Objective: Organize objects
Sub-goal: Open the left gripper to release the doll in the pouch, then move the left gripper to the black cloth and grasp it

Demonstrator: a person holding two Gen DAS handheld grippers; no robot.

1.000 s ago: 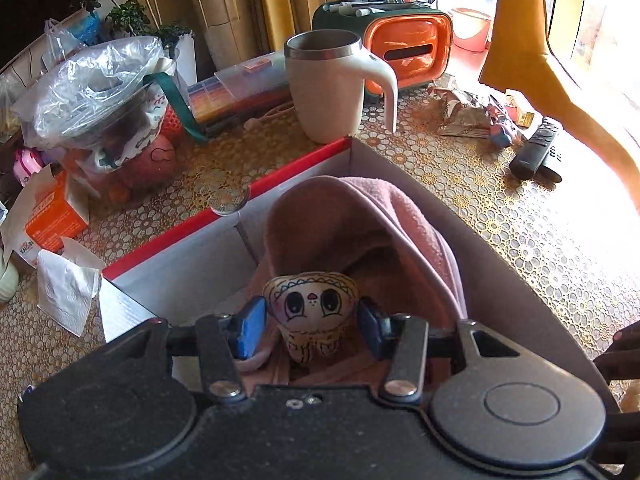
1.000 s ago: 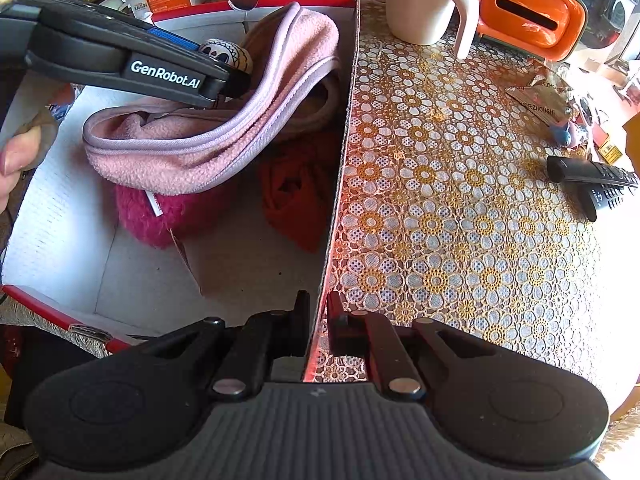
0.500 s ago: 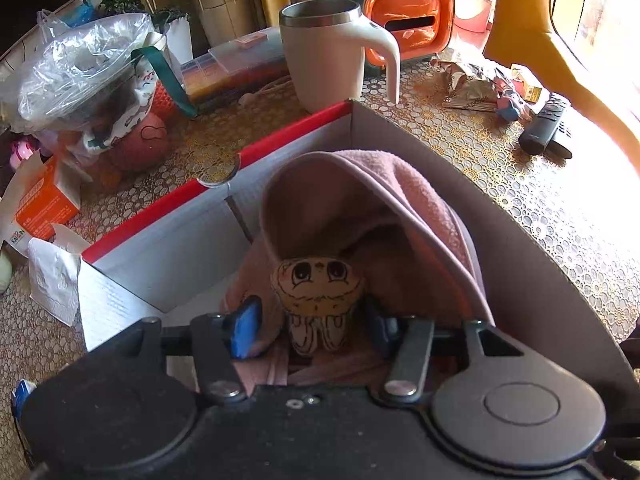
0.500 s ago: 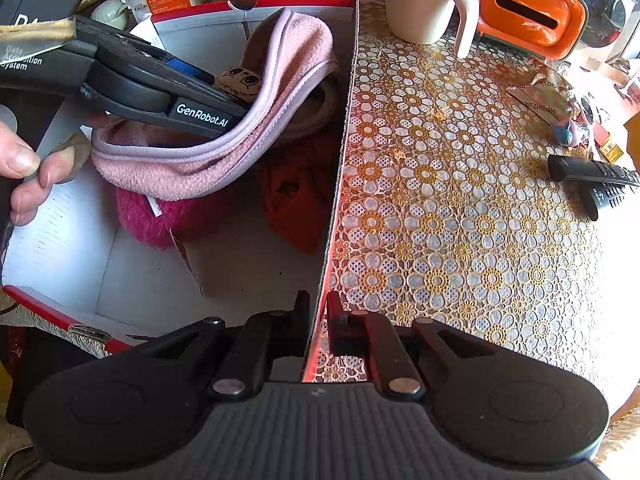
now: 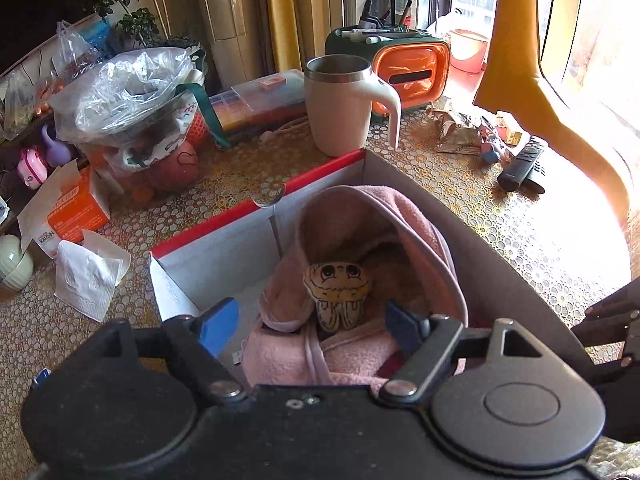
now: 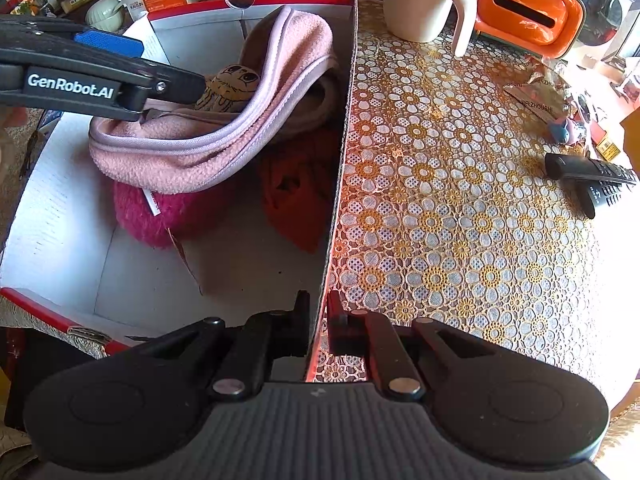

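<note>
Left gripper (image 5: 308, 326) jaws are opening, clear of the small face-painted toy (image 5: 337, 294), upright straight ahead in the pink cloth (image 5: 384, 236) inside the box (image 6: 340, 184). Right gripper (image 6: 318, 320) jaws clamp the box wall.

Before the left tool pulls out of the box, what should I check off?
1. Left tool clear of the small face toy: ok, jaws opening, pads not touching.
2. Toy resting in the pink cloth: ok.
3. Cloth snagged on the tool: cannot tell.
4. Right tool clamped on the box wall: ok.
5. Mug standing outside the box: ok.
</note>
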